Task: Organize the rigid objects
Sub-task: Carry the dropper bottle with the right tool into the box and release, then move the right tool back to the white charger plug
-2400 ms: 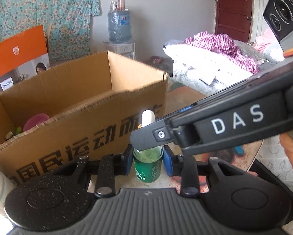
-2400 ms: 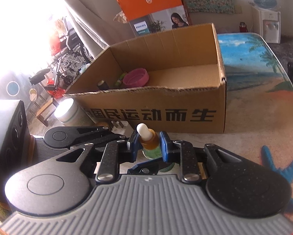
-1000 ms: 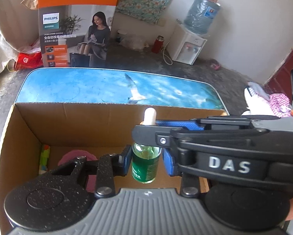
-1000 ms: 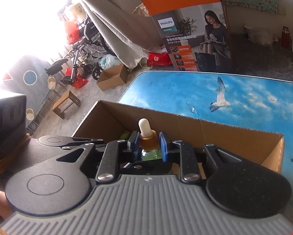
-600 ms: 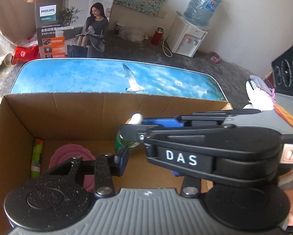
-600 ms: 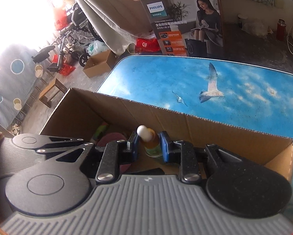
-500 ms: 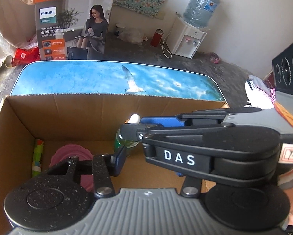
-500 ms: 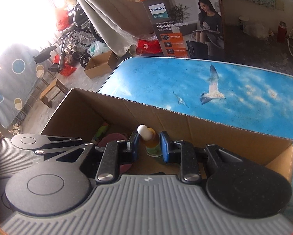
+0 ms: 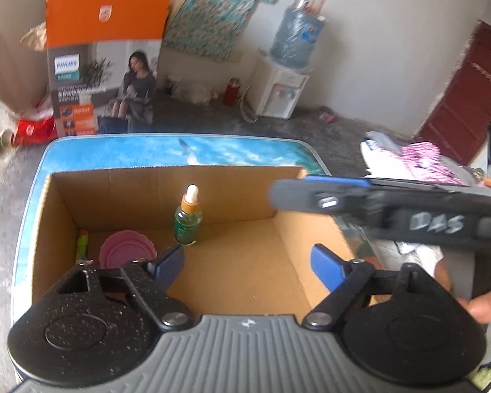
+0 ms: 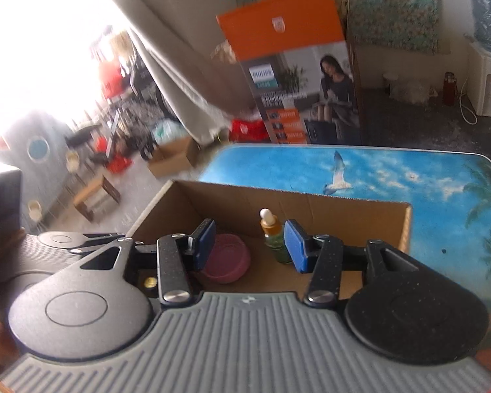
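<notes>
A green dropper bottle [image 9: 187,218] with an orange collar and white bulb stands upright on the floor of the open cardboard box [image 9: 291,229]; it also shows in the right wrist view [image 10: 273,236]. My left gripper [image 9: 247,263] is open and empty above the box's near side, clear of the bottle. My right gripper [image 10: 249,245] is open and empty above the box, the bottle standing just beyond its right pad. The right gripper's body [image 9: 393,206] crosses the right of the left wrist view.
A pink bowl [image 9: 127,253] and a thin green-yellow item [image 9: 81,245] lie at the box's left end. The box sits on a table with a blue sky print [image 10: 393,170]. An orange Philips carton [image 9: 104,59] stands behind the table.
Both grippers carried the bottle over the box, lowered it in, then opened and pulled back. The bottle now stands free on the box floor.
</notes>
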The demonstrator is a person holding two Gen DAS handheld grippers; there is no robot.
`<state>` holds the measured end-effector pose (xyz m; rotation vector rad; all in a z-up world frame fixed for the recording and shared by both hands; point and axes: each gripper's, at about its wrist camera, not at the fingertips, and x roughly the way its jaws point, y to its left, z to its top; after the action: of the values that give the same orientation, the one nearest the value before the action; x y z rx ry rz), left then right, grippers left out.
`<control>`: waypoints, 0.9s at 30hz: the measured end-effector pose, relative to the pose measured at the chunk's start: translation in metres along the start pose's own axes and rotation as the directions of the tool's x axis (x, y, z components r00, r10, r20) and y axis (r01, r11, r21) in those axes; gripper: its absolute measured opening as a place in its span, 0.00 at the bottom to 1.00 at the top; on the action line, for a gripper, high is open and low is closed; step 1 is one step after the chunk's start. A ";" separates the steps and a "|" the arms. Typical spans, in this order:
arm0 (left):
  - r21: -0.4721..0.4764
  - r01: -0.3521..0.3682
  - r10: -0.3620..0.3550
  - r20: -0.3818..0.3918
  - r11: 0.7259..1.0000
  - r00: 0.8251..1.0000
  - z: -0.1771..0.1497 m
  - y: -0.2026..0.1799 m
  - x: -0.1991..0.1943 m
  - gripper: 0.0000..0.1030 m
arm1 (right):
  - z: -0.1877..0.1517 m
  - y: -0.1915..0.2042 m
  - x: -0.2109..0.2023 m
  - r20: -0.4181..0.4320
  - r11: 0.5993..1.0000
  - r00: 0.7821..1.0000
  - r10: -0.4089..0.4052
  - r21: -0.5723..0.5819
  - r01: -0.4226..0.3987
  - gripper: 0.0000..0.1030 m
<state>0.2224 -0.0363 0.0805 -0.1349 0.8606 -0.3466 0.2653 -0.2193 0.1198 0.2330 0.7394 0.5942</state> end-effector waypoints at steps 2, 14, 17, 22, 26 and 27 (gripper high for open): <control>0.025 0.003 -0.003 0.026 1.000 1.000 -0.011 -0.005 -0.020 0.86 | -0.013 0.005 -0.034 0.054 1.000 0.998 0.017 0.017 -0.018 0.45; 0.103 0.040 -0.043 0.029 0.994 0.999 -0.116 -0.017 -0.083 0.91 | -0.149 0.021 -0.128 0.171 0.956 0.980 0.099 0.257 -0.141 0.45; 0.096 0.039 -0.040 0.012 0.995 0.999 -0.136 -0.017 -0.078 0.91 | -0.175 0.028 -0.120 0.145 0.937 0.982 0.123 0.309 -0.163 0.45; 0.095 0.028 -0.027 -0.014 0.995 1.000 -0.157 -0.013 -0.066 0.90 | -0.193 0.043 -0.093 0.073 0.932 0.987 0.141 0.326 -0.157 0.45; 0.112 0.007 -0.006 -0.006 0.994 1.000 -0.167 -0.010 -0.062 0.90 | -0.195 0.049 -0.069 0.025 0.933 0.989 0.146 0.328 -0.146 0.45; 0.116 0.002 -0.002 -0.005 0.993 1.000 -0.169 -0.010 -0.060 0.90 | -0.195 0.048 -0.064 0.017 0.931 0.989 0.149 0.334 -0.146 0.45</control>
<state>0.0550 -0.0206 0.0166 -0.0269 0.8431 -0.3980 0.0729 -0.2186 0.0343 0.6057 0.8351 0.6103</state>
